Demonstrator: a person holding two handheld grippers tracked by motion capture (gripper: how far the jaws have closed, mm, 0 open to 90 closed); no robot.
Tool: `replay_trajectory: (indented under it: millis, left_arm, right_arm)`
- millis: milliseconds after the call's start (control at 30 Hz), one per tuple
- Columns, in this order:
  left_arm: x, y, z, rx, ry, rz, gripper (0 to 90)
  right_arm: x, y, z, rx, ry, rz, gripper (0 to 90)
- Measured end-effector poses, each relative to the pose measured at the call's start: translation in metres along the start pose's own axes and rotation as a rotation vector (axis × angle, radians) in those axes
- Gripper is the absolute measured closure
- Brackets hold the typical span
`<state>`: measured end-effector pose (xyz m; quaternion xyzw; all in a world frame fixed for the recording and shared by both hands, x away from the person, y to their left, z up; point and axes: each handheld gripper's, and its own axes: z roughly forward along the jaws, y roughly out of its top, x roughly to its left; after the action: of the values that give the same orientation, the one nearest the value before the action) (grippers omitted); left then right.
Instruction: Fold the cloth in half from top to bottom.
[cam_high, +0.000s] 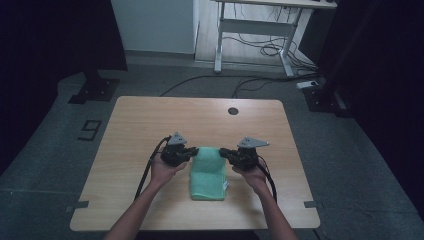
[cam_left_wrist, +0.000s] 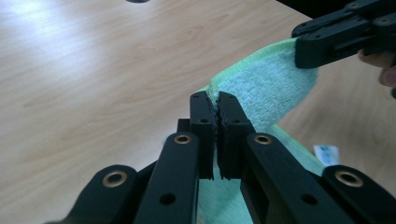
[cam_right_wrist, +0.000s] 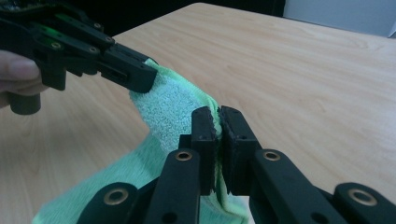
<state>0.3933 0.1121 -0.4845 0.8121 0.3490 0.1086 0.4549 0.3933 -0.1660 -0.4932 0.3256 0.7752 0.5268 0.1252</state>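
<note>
Two grippers meet over one green towel (cam_high: 208, 175), which serves as the landmark throughout. Towel: terry cloth, nubby looped pile, pale mint with a brighter green stitched hem; folded into a rough oblong lying on the wooden table (cam_high: 150, 120), near the middle of the front half, its far edge lifted off the surface. Table top: light wood-grain laminate, smooth, rounded corners, with a small dark round hole (cam_high: 233, 111) well beyond the towel's far edge. Left gripper (cam_high: 192, 151): black, hard angular links with brass-coloured rivets, grey three-cornered plate on top; sits just at the towel's far left corner. In the left gripper view its jaws stand pressed nearly together, clenched on the hemmed edge of the towel (cam_left_wrist: 275, 88), a thin fold of cloth pinched between the ribbed pads. Right gripper (cam_high: 223, 152): same build, at the towel's far right corner; in the right gripper view its jaws are likewise clamped tight on a fold of towel (cam_right_wrist: 173, 105) edge. Between the two grips the lifted cloth hangs in a slack curve, pile side showing. A white label tag (cam_left_wrist: 327, 154) lies at the towel's right side, touching the table. Cables trail from each gripper back along the forearms, either side of the towel.
</note>
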Motion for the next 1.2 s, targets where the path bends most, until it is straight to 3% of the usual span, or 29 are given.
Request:
replay_trajectory:
  millis: [700, 933, 1067, 1200]
  left_arm:
    - [-0.039, -0.061, -0.022, 0.034, -0.086, 0.031, 84.7]
    - [-0.051, -0.076, -0.023, 0.074, -0.109, 0.054, 83.1]
    - [-0.052, -0.080, -0.023, 0.097, -0.119, 0.058, 76.5]
    - [-0.053, -0.078, -0.027, 0.094, -0.126, 0.061, 63.2]
  right_arm:
    - [0.037, -0.053, -0.012, 0.082, 0.097, -0.016, 83.5]
    - [0.046, -0.068, -0.017, 0.120, 0.131, -0.009, 82.6]
    - [0.050, -0.073, -0.018, 0.161, 0.137, -0.032, 77.5]
    - [0.049, -0.072, -0.024, 0.159, 0.132, -0.026, 64.6]
